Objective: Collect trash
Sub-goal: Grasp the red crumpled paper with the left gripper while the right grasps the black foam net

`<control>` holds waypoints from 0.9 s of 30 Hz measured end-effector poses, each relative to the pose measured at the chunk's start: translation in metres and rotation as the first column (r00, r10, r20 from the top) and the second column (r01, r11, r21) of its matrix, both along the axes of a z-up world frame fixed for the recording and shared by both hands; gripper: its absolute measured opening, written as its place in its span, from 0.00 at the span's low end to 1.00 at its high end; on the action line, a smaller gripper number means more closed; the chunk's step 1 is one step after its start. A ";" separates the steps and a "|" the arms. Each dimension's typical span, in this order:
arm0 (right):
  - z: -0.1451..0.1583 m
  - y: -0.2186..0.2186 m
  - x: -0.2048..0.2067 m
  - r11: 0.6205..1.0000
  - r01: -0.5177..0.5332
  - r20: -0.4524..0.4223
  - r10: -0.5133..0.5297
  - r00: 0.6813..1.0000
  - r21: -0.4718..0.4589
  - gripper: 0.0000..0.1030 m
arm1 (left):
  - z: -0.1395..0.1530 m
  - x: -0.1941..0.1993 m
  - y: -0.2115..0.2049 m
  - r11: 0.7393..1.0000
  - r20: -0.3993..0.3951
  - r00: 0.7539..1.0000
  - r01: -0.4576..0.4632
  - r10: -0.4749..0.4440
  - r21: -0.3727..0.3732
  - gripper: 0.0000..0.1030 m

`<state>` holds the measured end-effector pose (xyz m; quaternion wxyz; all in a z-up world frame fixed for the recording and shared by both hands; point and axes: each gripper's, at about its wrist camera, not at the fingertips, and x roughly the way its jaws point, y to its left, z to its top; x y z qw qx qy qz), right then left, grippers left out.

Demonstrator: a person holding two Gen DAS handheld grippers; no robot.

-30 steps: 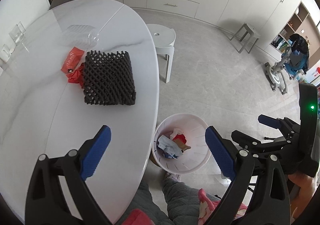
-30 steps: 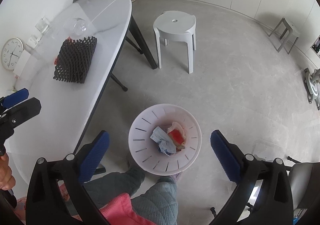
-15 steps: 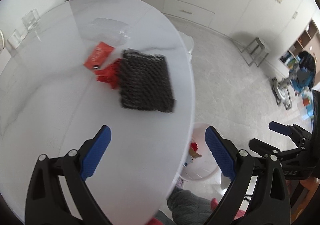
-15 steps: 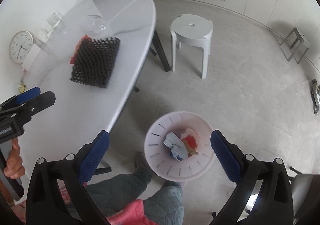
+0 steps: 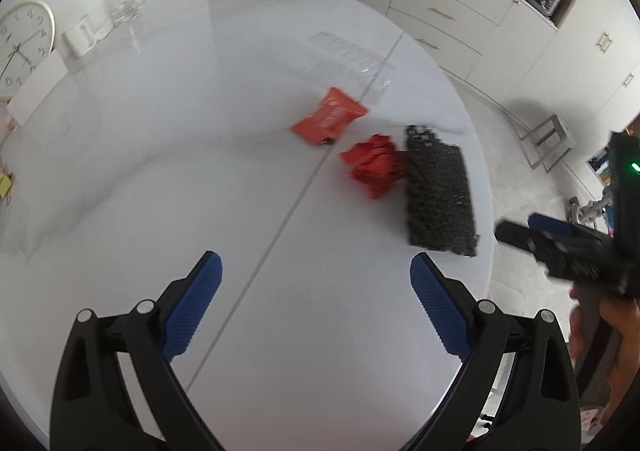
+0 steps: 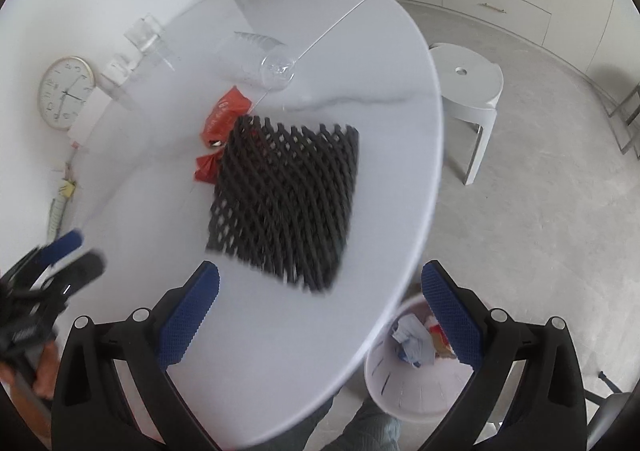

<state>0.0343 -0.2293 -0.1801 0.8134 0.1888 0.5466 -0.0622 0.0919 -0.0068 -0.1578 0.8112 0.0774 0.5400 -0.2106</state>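
You've swung both grippers off the bin (image 6: 416,383) onto the table (image 5: 200,179), left gripper (image 5: 316,303) wide open and empty, right gripper (image 6: 320,311) closing slightly on nothing, black mesh (image 6: 284,199) at 12 o'clock looks next.

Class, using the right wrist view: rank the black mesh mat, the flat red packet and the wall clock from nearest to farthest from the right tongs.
1. Black mesh mat: on the table just ahead of the right tongs, whose jaws are closing on nothing.
2. Flat red packet: beyond the mat's far left corner.
3. Wall clock: far left, against the wall.
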 end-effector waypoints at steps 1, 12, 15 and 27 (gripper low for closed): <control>-0.005 -0.001 0.007 1.000 0.009 -0.011 -0.009 1.000 0.008 0.89 | -0.003 0.003 0.005 1.000 -0.006 1.000 -0.004 0.004 -0.002 0.88; -0.041 0.003 0.041 0.999 0.031 -0.096 -0.027 0.995 0.035 0.35 | -0.021 0.023 0.015 1.000 -0.040 0.999 0.014 -0.015 -0.006 0.88; -0.036 0.006 0.041 1.000 0.004 -0.082 -0.004 0.997 -0.003 0.13 | -0.021 0.028 0.007 0.999 -0.033 0.999 0.032 -0.033 -0.012 0.88; 0.020 -0.033 -0.014 0.998 0.059 0.017 -0.058 0.998 -0.037 0.12 | -0.039 0.048 -0.080 0.982 0.001 0.982 0.186 -0.186 -0.030 0.88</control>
